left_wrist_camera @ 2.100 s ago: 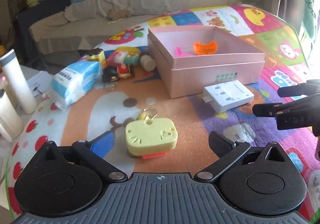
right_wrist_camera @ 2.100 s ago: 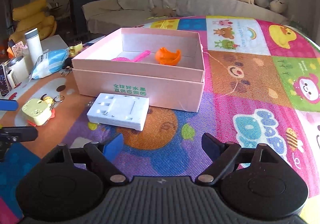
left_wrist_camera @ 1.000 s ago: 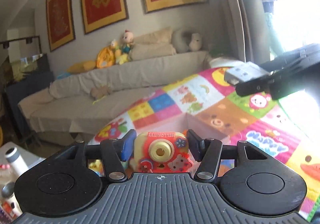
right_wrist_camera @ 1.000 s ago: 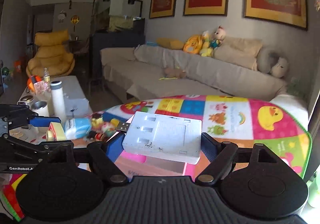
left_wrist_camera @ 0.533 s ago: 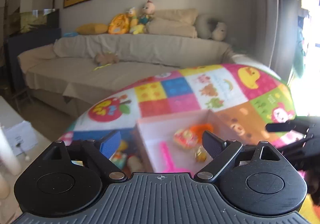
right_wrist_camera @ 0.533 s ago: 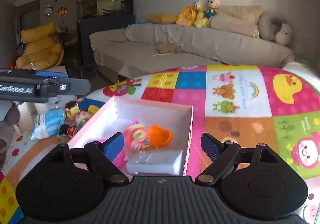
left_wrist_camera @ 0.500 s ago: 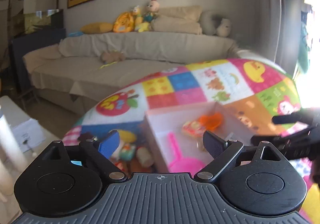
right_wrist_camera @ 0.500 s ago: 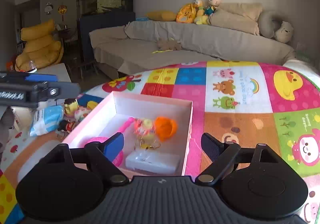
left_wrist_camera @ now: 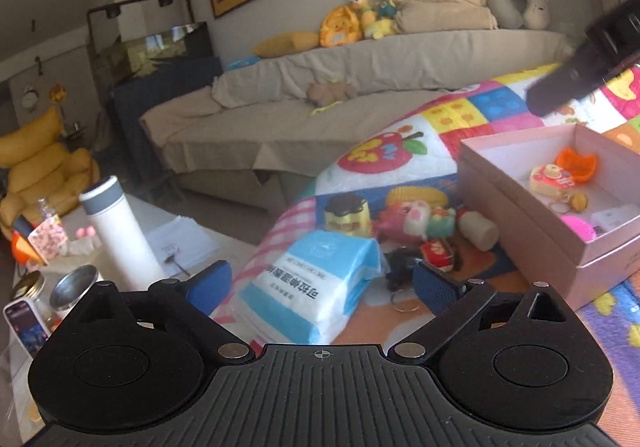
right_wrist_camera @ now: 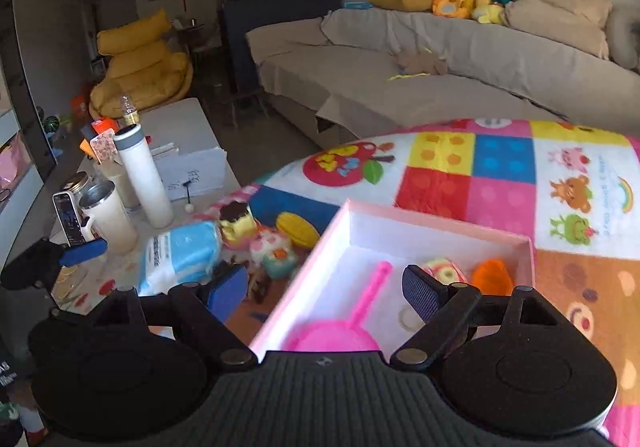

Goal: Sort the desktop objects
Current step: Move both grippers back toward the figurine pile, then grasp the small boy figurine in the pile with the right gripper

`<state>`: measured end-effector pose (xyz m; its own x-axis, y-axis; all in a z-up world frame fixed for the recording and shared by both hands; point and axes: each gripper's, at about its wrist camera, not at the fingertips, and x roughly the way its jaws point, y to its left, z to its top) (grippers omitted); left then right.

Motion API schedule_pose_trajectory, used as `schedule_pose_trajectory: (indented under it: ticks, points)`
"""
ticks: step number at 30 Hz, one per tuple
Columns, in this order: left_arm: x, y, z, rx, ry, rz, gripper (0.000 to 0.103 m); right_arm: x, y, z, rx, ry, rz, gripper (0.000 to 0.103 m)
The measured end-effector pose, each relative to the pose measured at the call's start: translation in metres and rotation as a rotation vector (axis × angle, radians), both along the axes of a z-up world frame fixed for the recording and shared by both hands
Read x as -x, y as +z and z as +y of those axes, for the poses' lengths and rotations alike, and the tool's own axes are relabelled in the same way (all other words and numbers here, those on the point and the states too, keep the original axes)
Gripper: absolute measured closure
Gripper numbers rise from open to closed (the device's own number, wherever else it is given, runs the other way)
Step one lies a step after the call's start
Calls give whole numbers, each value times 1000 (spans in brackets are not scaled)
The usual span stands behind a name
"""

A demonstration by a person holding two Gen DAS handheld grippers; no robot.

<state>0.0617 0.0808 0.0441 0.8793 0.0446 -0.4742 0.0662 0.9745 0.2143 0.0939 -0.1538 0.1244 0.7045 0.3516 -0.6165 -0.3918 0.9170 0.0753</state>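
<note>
A pink box (left_wrist_camera: 516, 207) on the colourful mat holds a yellow-red toy camera (left_wrist_camera: 550, 177), an orange piece (left_wrist_camera: 578, 165), a pink scoop (left_wrist_camera: 578, 227) and a white charger (left_wrist_camera: 616, 217). My left gripper (left_wrist_camera: 322, 287) hovers over a blue-white tissue pack (left_wrist_camera: 316, 287); its jaws are opening and grip nothing. My right gripper (right_wrist_camera: 324, 291) stands open and empty above the pink box's (right_wrist_camera: 436, 221) left wall, with the pink scoop (right_wrist_camera: 344, 331) just below it. Small toys (left_wrist_camera: 416, 219) lie between the tissue pack and the box.
A low side table at the left carries a white thermos (left_wrist_camera: 120, 227), a metal cup (left_wrist_camera: 76, 283) and a phone (left_wrist_camera: 26, 325). A keyring (left_wrist_camera: 404, 303) lies on the mat. A sofa (left_wrist_camera: 360, 87) with plush toys runs behind.
The left gripper let the toy camera go and the right let the white charger go; both now lie in the pink box. Both grippers swung left and down, empty.
</note>
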Motion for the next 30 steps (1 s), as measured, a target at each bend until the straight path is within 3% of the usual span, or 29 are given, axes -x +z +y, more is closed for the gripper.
schedule_pose_trajectory:
  ticks: [2,4,5,13,17,19,21,24,30]
  points:
    - [-20,-10,10,-12,-9,55,2,-20,6,29,39,45,-15,20]
    - [-33,-19,19,6,-20,93,2,-45,6,56,65,90,18,44]
    - [-37,-21,23,19,-27,104,2,-61,4,69,71,102,54,46]
    - [-46,-31,45,141,-108,149,2,-164,-60,142,251,33,231,47]
    - [-50,-34,55,191,-84,157,2,-185,-80,147,242,-4,347,60]
    - [-48,-32,56,192,-83,146,5,-180,-85,151,253,18,367,65]
    - [-42,-29,53,167,-79,134,22,-169,-87,154,271,49,370,69]
    - [-23,-24,53,160,-90,129,35,-142,-85,156,265,106,384,70]
    - [48,-19,43,166,-159,170,43,-54,-79,155,298,269,373,70]
